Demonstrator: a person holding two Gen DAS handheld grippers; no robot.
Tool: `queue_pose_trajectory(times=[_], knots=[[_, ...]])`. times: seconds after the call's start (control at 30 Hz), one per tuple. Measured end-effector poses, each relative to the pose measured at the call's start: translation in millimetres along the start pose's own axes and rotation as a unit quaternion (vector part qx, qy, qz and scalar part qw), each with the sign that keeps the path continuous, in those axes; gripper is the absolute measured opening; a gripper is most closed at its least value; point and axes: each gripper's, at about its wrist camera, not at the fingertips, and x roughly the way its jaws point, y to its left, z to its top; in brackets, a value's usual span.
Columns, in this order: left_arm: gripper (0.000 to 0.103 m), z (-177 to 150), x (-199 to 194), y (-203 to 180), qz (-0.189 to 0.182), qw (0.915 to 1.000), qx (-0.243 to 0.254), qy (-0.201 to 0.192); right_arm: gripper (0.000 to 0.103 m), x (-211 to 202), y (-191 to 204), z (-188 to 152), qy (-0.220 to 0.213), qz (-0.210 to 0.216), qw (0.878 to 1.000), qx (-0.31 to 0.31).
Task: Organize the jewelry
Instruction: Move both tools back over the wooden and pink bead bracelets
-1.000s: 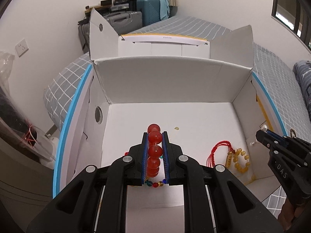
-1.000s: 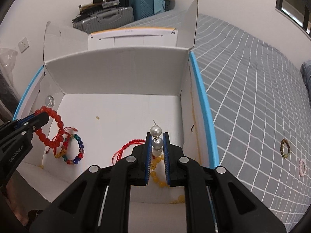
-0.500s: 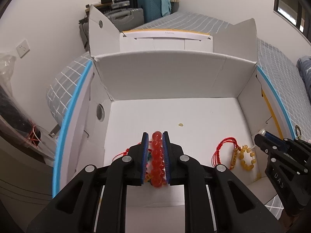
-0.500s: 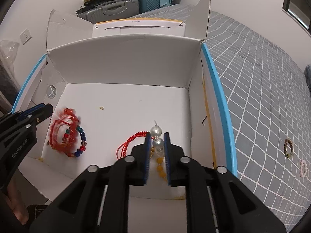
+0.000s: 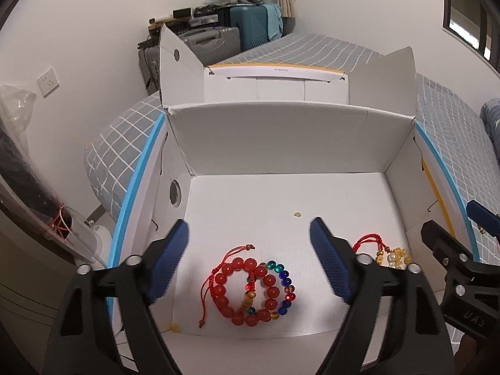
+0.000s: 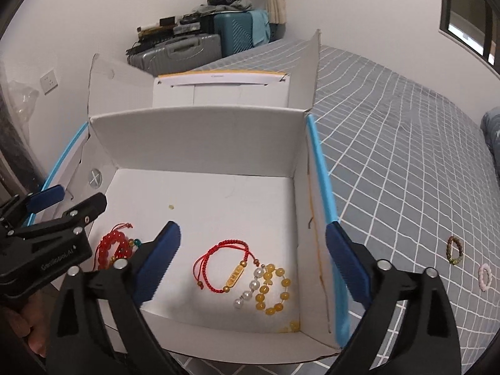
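White cardboard box (image 5: 281, 143) standing open on grey checked bedspread (image 6: 406, 156). Left gripper (image 5: 250, 262) over box's near left part, jaws opening, nothing between; red bead bracelet (image 5: 247, 287) lying on box floor below, overlapping multicoloured bracelet (image 5: 286, 284). Right gripper (image 6: 251, 262) over box's near right part, jaws opening, empty; pearl string (image 6: 250, 287) resting beside yellow bead bracelet (image 6: 276, 290) and red cord bracelet (image 6: 222, 264).

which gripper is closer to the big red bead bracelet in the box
Left. The left gripper hangs right over the red bead bracelet, jaws opening, nothing between them; the right gripper is over the pearl strand.
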Motion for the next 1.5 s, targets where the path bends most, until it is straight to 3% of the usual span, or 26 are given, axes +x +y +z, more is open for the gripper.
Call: queue_pose_trajectory(times=[0.3,0.67,1.23,1.37,1.5], knots=[[0.097,-1,-13,-13,-0.019,0.9993,0.015,-0.029,0.095,-14,-19,-2,-0.017,-0.016,1.000,0.009],[0.097,0,-37,-50,-0.046,0.9968,0.029,-0.058,0.095,-42,-62,-12,-0.032,-0.049,0.998,0.038],[0.097,-4,-84,-152,-0.133,0.9849,0.072,-0.083,0.095,-113,-183,-49,-0.043,-0.121,0.982,0.135],[0.097,3,-88,-190,-0.152,0.9814,0.088,-0.076,0.095,-133,-220,-64,-0.043,-0.138,0.975,0.169],[0.097,1,-90,-234,-0.197,0.9730,0.106,-0.055,0.095,-149,-258,-78,-0.039,-0.162,0.967,0.195]])
